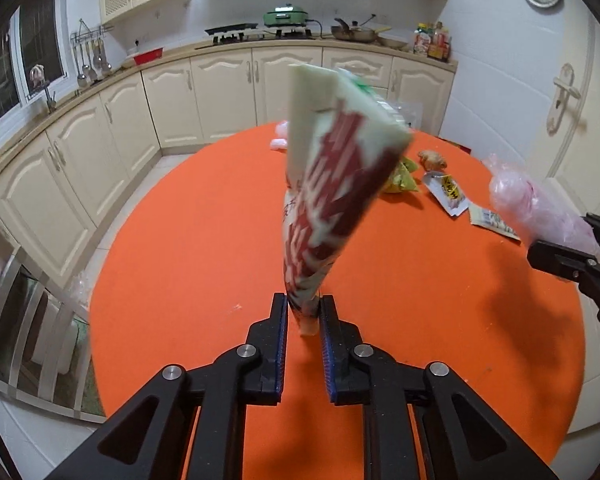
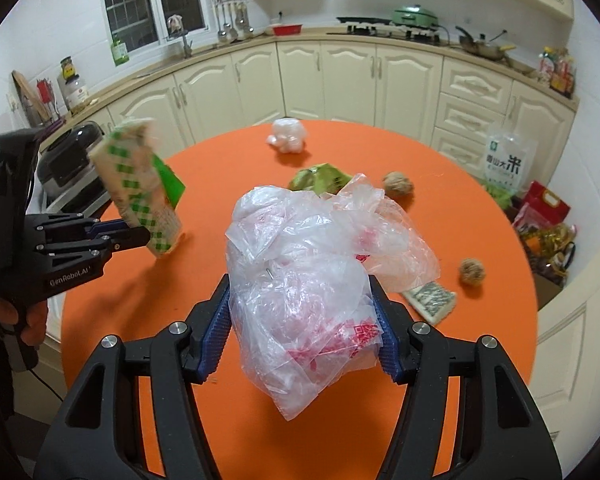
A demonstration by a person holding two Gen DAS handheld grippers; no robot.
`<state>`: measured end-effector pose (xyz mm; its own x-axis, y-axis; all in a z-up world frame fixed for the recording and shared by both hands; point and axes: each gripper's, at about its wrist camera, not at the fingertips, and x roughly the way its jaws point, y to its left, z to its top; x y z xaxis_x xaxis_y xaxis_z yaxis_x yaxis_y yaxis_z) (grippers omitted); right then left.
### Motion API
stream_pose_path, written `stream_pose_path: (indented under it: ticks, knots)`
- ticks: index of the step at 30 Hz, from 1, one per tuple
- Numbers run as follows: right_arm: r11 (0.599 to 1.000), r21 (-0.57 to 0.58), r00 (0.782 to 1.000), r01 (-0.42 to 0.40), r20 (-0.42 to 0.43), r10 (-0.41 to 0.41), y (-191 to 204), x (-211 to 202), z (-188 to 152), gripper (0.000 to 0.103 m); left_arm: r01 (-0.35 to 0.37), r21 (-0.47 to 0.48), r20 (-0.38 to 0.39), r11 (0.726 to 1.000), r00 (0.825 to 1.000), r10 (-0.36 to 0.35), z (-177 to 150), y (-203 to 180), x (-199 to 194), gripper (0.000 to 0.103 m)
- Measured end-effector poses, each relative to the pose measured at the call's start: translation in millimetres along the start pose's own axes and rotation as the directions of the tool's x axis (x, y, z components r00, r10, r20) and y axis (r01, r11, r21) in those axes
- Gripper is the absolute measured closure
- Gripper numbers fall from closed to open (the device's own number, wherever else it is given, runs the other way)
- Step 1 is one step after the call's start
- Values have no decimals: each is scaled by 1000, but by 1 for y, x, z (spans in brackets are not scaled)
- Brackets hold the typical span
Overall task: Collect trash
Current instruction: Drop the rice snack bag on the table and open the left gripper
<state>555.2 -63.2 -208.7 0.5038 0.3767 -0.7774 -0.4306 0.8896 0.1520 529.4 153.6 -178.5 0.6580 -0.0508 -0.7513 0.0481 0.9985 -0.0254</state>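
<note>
My left gripper point(image 1: 304, 304) is shut on a flattened carton point(image 1: 332, 184) with red and white print, held upright above the round orange table point(image 1: 180, 264). In the right wrist view the carton point(image 2: 140, 184) shows green checks, pinched by the left gripper point(image 2: 140, 236) at the left. My right gripper point(image 2: 300, 312) is shut on a crumpled clear plastic bag point(image 2: 312, 272) with red print, held above the table point(image 2: 480, 200). The bag point(image 1: 532, 200) and right gripper point(image 1: 568, 256) also show at the right of the left wrist view.
On the table lie a green wrapper point(image 2: 320, 178), a white crumpled bag point(image 2: 286, 134), two brown balls point(image 2: 398, 186) point(image 2: 471, 271), a flat packet point(image 2: 430, 298), a ginger piece point(image 1: 432, 159) and a silver wrapper point(image 1: 448, 192). Bags point(image 2: 540, 220) sit on the floor at right; a chair point(image 1: 28, 304) stands left.
</note>
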Motion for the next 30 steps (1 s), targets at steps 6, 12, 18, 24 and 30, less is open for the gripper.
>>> stream_pose_path:
  ticks: [6, 12, 18, 24, 30]
  knots:
    - [1000, -13, 1000, -23, -21, 23, 8, 10, -2, 44, -5, -53, 63, 999, 998, 8, -5, 2, -2, 48]
    - [999, -9, 999, -38, -26, 37, 11, 21, -1, 44, -41, -113, 29, 993, 999, 45, 3, 7, 17, 45]
    - [998, -22, 998, -50, -40, 49, 7, 36, 0, 43, -19, -199, -42, 980, 999, 11, 14, 32, 33, 45]
    - [998, -19, 997, -56, -51, 55, 6, 55, 12, 43, -4, -284, -38, 959, 999, -7, 18, 62, 21, 43]
    - [997, -33, 996, -72, -52, 70, 11, 67, 22, 43, -78, -309, -19, 948, 997, 77, 24, 72, 3, 23]
